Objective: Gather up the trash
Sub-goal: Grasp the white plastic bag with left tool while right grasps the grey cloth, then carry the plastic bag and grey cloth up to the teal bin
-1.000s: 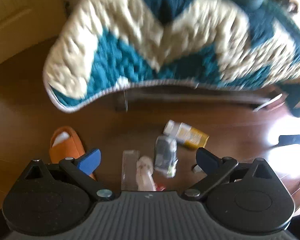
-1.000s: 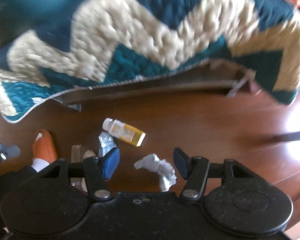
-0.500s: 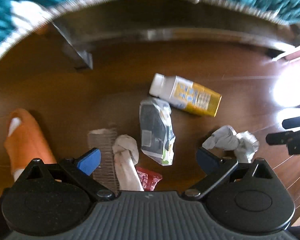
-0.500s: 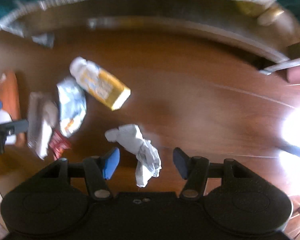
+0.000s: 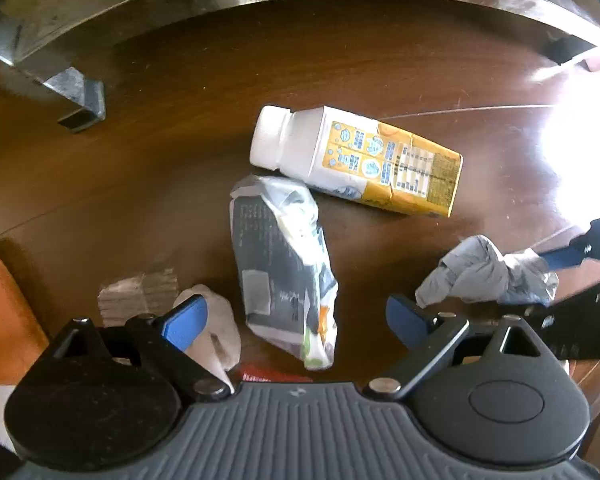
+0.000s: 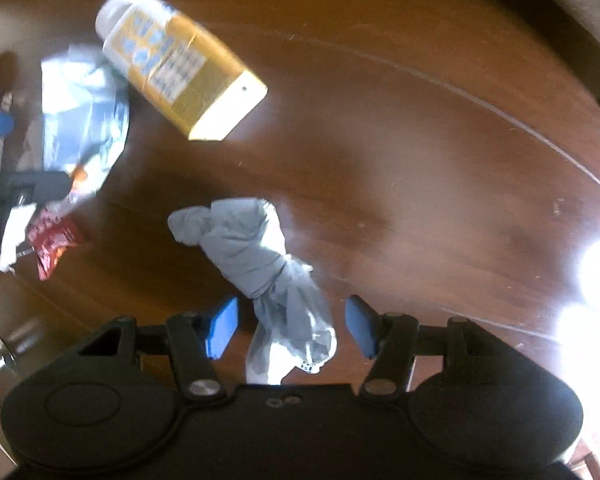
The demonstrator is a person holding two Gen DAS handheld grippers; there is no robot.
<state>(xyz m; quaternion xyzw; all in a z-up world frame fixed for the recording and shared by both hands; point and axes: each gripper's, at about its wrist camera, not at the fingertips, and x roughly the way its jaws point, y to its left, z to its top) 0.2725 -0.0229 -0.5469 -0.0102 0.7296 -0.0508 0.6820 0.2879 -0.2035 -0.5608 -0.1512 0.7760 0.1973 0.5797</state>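
Crumpled foil-grey plastic fills the middle of the left wrist view: a flattened snack bag [image 5: 284, 264] lies between the spread fingers of the left gripper [image 5: 296, 316], which holds nothing. At one o'clock from the bag rests a yellow drink carton [image 5: 364, 160], touching its upper end; at three o'clock a twisted grey wrapper [image 5: 480, 276]. In the right wrist view, that wrapper [image 6: 260, 264] runs from centre down to six o'clock, its tail between the wide-open fingers of the right gripper [image 6: 292, 326], gripped by neither. It looks light, soft and crushable; the knotted middle seems the surest hold, since the loose tail may slip.
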